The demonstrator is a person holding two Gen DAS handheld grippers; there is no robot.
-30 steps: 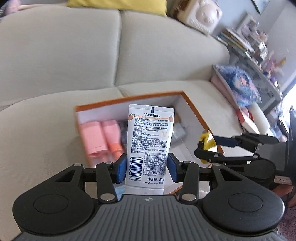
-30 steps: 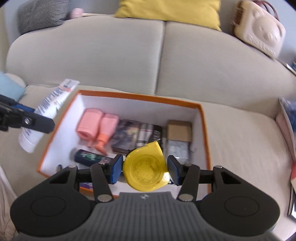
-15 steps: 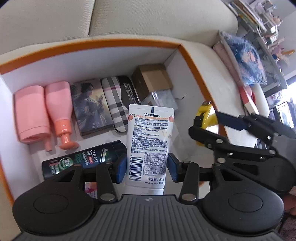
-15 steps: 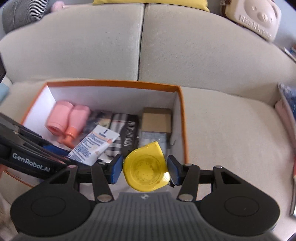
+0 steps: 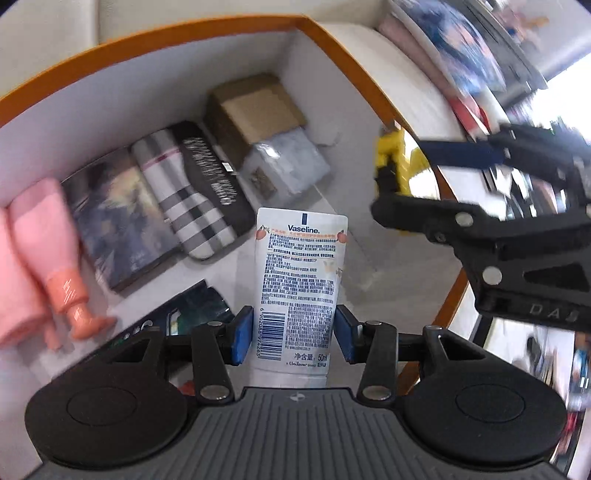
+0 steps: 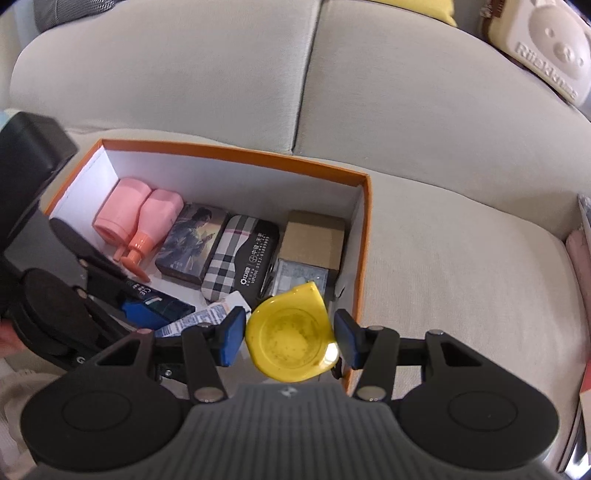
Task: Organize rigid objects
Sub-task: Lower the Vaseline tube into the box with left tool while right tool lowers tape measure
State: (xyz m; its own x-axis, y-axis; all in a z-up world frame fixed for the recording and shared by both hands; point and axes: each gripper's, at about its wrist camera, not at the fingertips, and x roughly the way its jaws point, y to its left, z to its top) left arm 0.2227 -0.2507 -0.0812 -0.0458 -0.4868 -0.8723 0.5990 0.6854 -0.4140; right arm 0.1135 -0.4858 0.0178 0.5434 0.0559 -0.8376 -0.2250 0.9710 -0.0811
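Your left claw (image 5: 293, 334) is closed on a white cream tube (image 5: 300, 284), gripping it near its cap end, and the tube hangs low inside the orange box (image 5: 207, 35). Your right claw (image 6: 290, 341) is closed on a small yellow cup (image 6: 291, 341), held above the box's near right corner.

Here is what could go wrong. The two claws are close together over the same end of the box. If you move both at once, they may bump, and a bump could knock the cup or the tube loose. The tube is soft, so a hard squeeze may bend it or push cream out. If you let go while it is tilted, it may land on the dark bottle (image 5: 192, 306) just beside it and roll.

Now the room you have. The far half of the box is full: two pink bottles (image 6: 138, 221), a picture box (image 6: 192, 243), a checked case (image 6: 240, 254), a brown carton (image 6: 314, 240) and a clear packet (image 6: 299, 277) lie side by side. The bare white floor is in front of the tube, toward the right wall. That spot looks best for the tube. The orange rim is thin, so keep the cup from catching it on the way down. The sofa (image 6: 461, 258) to the right is open and soft.
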